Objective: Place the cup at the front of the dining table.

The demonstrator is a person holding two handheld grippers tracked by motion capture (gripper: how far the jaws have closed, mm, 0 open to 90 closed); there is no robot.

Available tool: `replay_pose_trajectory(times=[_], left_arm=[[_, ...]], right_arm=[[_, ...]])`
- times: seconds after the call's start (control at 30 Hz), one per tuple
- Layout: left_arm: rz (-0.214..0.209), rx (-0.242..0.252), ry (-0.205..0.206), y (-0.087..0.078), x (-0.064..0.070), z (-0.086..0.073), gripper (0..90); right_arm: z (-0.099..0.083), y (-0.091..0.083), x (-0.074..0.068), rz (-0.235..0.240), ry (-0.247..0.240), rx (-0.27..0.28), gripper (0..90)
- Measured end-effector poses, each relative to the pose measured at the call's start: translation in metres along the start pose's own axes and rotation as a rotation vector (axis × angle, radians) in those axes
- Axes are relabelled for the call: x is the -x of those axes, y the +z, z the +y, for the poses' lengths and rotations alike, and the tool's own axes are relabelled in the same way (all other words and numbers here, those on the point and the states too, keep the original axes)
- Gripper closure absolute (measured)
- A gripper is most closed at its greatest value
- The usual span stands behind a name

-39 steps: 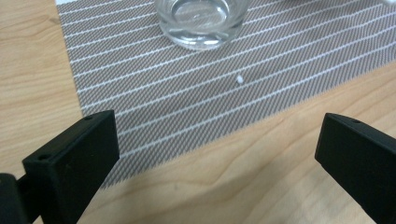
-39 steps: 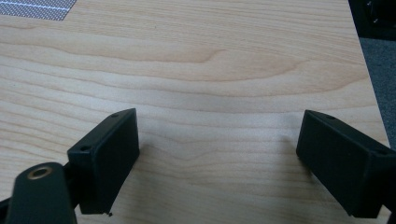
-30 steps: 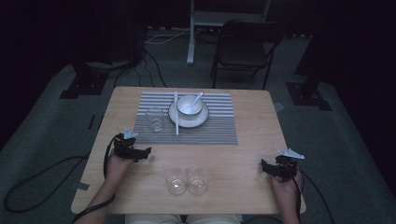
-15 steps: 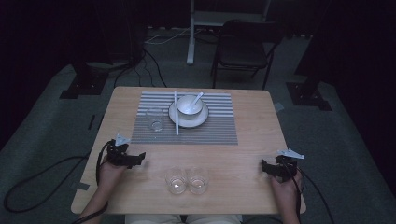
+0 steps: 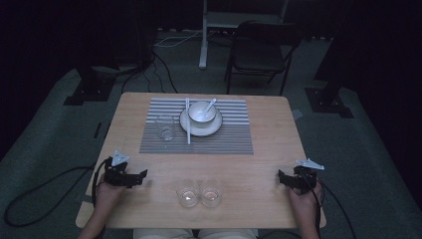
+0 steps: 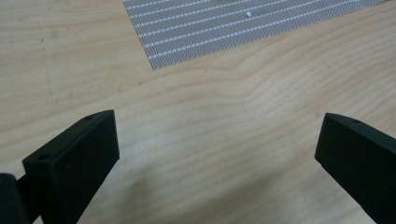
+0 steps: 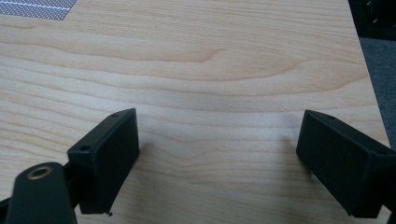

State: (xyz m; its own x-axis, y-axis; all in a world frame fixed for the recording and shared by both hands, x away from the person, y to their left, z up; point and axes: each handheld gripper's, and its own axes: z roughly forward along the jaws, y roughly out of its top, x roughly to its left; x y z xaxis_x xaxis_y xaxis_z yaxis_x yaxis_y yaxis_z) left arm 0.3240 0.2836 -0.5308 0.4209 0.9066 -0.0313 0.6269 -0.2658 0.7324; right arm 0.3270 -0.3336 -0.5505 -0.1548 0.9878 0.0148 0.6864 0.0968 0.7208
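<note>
A striped grey placemat [image 5: 229, 139] lies at the far middle of the wooden table [image 5: 268, 149]. On it stand a white bowl [image 5: 200, 112] on a plate [image 5: 215, 128], with a spoon [image 5: 210, 104] in the bowl, white chopsticks [image 5: 188, 127] and an empty glass [image 5: 164, 128]. Two small glasses [image 5: 199, 193] sit side by side near the front edge. My left gripper [image 5: 142, 177] rests low at the front left, open and empty [image 6: 217, 154]. At the front right my right gripper [image 5: 280, 178] is open too, with bare wood between its jaws [image 7: 219, 154].
A dark chair [image 5: 261, 50] and a white stand [image 5: 204, 35] are beyond the table's far edge. Black cables [image 5: 40, 194] trail over the floor at the left. The table's right edge [image 7: 371, 88] lies close to the right gripper.
My left gripper has drawn back toward the front left edge of the table and lowered. The right gripper has stayed in place.
</note>
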Motion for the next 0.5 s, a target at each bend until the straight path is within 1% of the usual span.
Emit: replay_pose_trajectory(times=[0.07,0.13,0.2,0.27,0.37,0.43,0.5], left_arm=[[0.004,0.004,0.007,-0.003,0.000,-0.004,0.0],[0.000,0.006,0.001,-0.006,0.000,-0.007,0.0],[0.006,0.010,0.000,-0.009,-0.001,-0.010,0.0],[0.004,0.007,0.003,-0.012,-0.002,-0.012,0.0],[-0.006,0.011,-0.007,-0.016,-0.003,-0.016,0.0],[-0.005,0.008,0.002,-0.019,-0.004,-0.019,0.0],[0.012,-0.003,0.015,-0.021,-0.005,-0.023,0.0]], right_arm=[[0.000,0.000,0.000,0.000,0.001,0.000,12.5],[0.000,0.000,0.000,0.000,0.001,0.000,12.5],[0.000,0.000,0.000,0.000,0.001,0.000,12.5],[0.000,0.000,0.000,0.000,0.002,0.000,12.5],[0.000,0.000,0.000,0.000,0.002,0.000,12.5],[0.000,0.000,0.000,0.000,0.002,0.000,12.5],[0.000,0.000,0.000,0.000,0.001,0.000,12.5]])
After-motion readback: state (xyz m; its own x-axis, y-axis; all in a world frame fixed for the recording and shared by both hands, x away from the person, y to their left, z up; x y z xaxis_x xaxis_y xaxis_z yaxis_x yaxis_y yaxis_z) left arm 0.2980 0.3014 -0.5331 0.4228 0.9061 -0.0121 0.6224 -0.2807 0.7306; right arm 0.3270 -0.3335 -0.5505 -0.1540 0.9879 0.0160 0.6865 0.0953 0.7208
